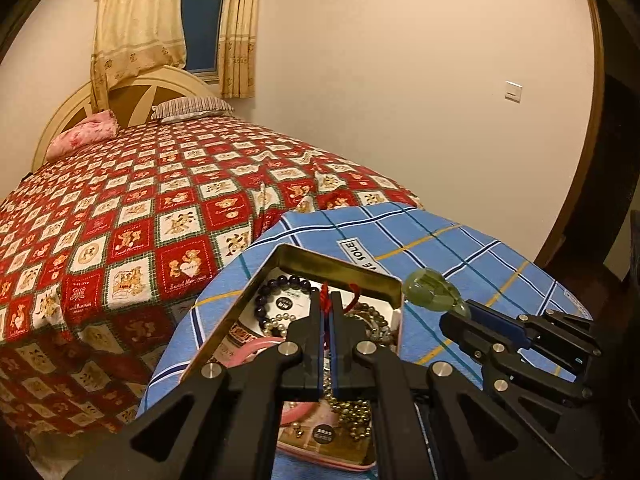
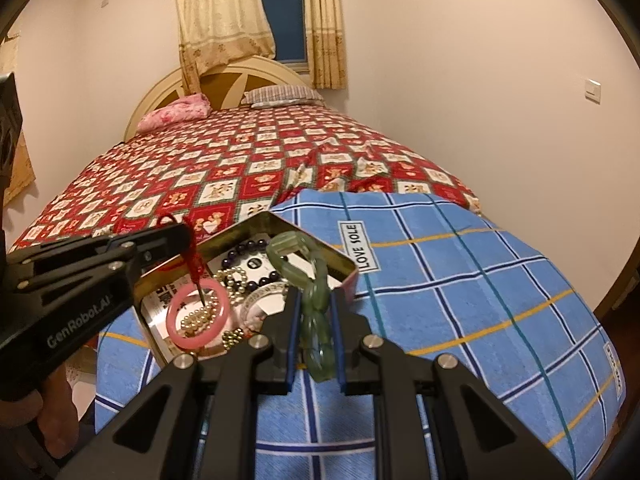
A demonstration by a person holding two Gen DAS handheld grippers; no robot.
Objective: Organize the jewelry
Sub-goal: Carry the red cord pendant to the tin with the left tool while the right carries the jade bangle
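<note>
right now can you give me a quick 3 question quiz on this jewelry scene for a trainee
1. True or false: the right gripper is shut on the green bracelet.
2. What hangs from the red cord pinched by the left gripper? A) pink ring B) dark bead bracelet C) pearl strand
3. What cloth lies under the jewelry tin?

Key: 1 true. 2 A, the pink ring. 3 the blue plaid cloth.
</note>
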